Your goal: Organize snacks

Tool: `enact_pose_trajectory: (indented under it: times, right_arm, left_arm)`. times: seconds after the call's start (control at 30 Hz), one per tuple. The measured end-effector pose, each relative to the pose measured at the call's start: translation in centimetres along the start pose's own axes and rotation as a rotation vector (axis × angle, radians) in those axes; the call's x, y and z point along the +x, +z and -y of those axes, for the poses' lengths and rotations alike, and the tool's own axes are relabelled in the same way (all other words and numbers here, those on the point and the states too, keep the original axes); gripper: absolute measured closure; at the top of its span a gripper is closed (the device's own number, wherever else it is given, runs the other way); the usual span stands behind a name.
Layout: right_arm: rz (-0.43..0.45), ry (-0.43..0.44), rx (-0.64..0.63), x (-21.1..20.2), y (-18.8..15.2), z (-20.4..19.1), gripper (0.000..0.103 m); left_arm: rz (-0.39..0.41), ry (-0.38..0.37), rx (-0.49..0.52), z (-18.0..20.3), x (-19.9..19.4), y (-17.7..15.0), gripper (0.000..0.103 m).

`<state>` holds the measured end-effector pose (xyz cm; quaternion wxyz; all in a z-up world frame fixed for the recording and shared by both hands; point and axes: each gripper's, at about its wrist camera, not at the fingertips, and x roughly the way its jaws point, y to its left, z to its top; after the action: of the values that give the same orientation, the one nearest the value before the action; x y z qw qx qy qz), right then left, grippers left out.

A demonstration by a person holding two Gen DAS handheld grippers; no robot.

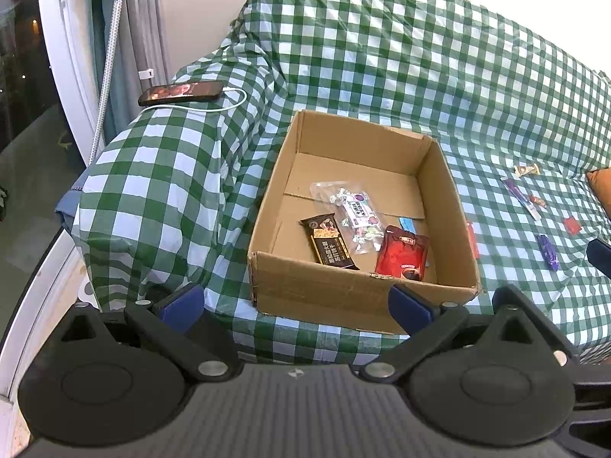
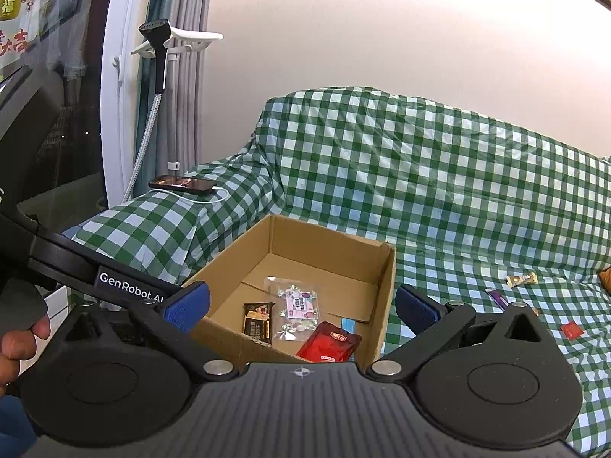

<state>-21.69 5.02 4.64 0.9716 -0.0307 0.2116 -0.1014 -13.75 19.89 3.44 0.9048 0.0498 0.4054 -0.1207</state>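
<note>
Clearly mid-task — cardboard box (image 1: 439, 191) on the green-checked cover (image 1: 343, 57), already holding a dark chocolate bar (image 1: 329, 243), a clear candy bag (image 1: 353, 215), a red pouch (image 1: 401, 257) and a small blue packet (image 1: 408, 224) near the right wall. Still loose on the cover, well to the right of the box: a pale wrapped sweet (image 1: 527, 170) farthest back, a long purple-and-white stick (image 1: 521, 196) nearer, a tiny wrapped candy (image 1: 537, 201) just beside it, a red square packet (image 1: 572, 225), and a purple bar (image 1: 548, 252) nearest of all. Something red against the box's outer right wall too, possibly another packet, but too thin a sliver to say.

Left gripper (image 1: 296, 305) spread wide and empty, hovering at the near wall of the box. Right gripper (image 2: 301, 307) likewise released and holding nothing, jaws straddling the box's near right corner.

Key relation for the next pick: every remaining snack off to the right of both jaws, so a rightward swing needed, and the right gripper plainly the nearer one. Purple bar and stick both lying with long axes running roughly near-to-far — jaws best closed across the narrow width, from left and right sides.

Phone (image 1: 181, 92) on its white cable (image 1: 229, 105) at far left, apart from all of it.
</note>
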Motion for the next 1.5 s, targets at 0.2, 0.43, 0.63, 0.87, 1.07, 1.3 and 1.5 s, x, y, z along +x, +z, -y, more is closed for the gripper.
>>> enact_pose_trajectory:
  times: [0.2,0.43,0.63,0.87,1.07,1.3,1.5]
  right_arm:
    - [-0.018,0.007,0.003,0.4,-0.2,0.2,0.0]
    - [-0.036,0.016,0.011,1.0,-0.4,0.2,0.0]
    - [-0.049,0.022,0.029,1.6,-0.7,0.7,0.0]
    - [-0.064,0.026,0.07,2.4,-1.2,1.8,0.0]
    - [-0.068,0.018,0.114,2.9,-1.8,3.3,0.0]
    - [-0.061,-0.022,0.183,3.2,-2.2,6.3,0.0]
    - [-0.051,-0.101,0.256,2.5,-2.7,10.4,0.0]
  left_arm:
    - [-0.017,0.001,0.001,0.0,0.6,0.0,0.0]
    - [-0.033,0.009,0.007,0.2,1.2,0.1,0.0]
    - [-0.041,0.02,0.019,0.4,1.8,0.2,0.0]
    - [-0.04,0.044,0.042,1.1,2.6,0.8,0.0]
    - [-0.048,0.048,0.07,2.7,3.4,1.6,0.0]
    - [-0.045,0.036,0.132,5.9,4.3,2.9,0.0]
    - [-0.06,0.005,0.192,10.1,5.6,4.4,0.0]
